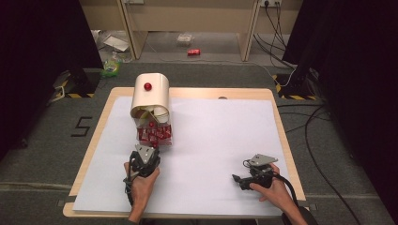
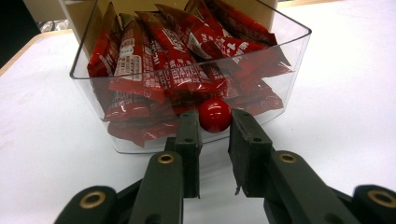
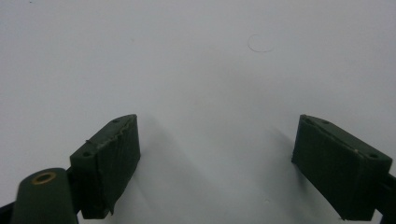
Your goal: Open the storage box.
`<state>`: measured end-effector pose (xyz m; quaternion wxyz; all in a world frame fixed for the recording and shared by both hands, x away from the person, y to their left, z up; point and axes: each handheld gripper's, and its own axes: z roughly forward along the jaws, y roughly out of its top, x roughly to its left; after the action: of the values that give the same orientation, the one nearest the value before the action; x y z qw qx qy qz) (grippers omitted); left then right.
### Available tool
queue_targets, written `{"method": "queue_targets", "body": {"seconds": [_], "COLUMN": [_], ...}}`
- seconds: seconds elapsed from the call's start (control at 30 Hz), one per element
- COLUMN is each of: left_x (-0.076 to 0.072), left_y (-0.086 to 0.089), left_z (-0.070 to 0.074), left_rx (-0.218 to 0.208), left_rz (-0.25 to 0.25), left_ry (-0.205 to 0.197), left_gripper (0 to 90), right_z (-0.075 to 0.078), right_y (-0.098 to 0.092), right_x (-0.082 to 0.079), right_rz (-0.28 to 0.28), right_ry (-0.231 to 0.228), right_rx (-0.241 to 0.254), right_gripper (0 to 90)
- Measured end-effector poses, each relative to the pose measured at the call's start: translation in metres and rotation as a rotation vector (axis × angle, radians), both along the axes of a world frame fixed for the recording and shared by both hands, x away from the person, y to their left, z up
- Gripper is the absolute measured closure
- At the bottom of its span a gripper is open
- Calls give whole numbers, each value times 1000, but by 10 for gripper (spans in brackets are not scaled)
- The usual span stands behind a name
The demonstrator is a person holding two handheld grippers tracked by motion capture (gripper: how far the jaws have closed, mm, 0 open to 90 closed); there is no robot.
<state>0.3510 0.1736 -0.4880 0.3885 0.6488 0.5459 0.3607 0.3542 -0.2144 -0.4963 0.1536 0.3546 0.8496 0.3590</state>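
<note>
Two grippers in play. Left gripper (image 2: 215,122) pinches the red knob (image 2: 214,115) of the clear drawer (image 2: 299,35), drawn out of the cream cabinet (image 1: 150,93) to expose red sachets (image 2: 177,60). Right gripper (image 3: 215,163) rests wide, unloaded, on the desk (image 1: 225,140).

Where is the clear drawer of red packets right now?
In the high view the clear drawer sits pulled out below the cream cabinet at the table's left, just ahead of the left gripper, whose jaws flank its red knob.

Black tongs (image 2: 214,123), brass rivets, grey plates
</note>
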Motion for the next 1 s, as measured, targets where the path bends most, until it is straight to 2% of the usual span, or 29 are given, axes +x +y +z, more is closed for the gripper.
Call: {"method": "queue_targets", "body": {"seconds": [0.4, 0.5, 0.57, 0.7, 0.83, 0.97, 1.0], "left_x": [-12, -16, -19, -21, -22, -23, -22], "left_y": [2, 3, 5, 4, 5, 7, 9], "left_z": [2, 4, 6, 10, 14, 17, 18], "left_rx": [1, 0, -7, -18, -44, -46, -58], "left_rz": [-25, -32, -41, -65, -92, -111, -115], "left_ry": [3, 1, 3, 4, 9, 8, 10], "left_gripper": [735, 787, 782, 741, 650, 583, 563], "right_z": [0, 0, 0, 0, 0, 0, 0], "right_y": [0, 0, 0, 0, 0, 0, 0], "right_x": [0, 0, 0, 0, 0, 0, 0], "right_rz": [0, 0, 0, 0, 0, 0, 0], "right_ry": [0, 0, -1, -1, 0, 0, -1], "right_rx": [0, 0, -1, -1, 0, 0, 0], "right_gripper": [154, 154, 154, 154, 154, 154, 154]}}
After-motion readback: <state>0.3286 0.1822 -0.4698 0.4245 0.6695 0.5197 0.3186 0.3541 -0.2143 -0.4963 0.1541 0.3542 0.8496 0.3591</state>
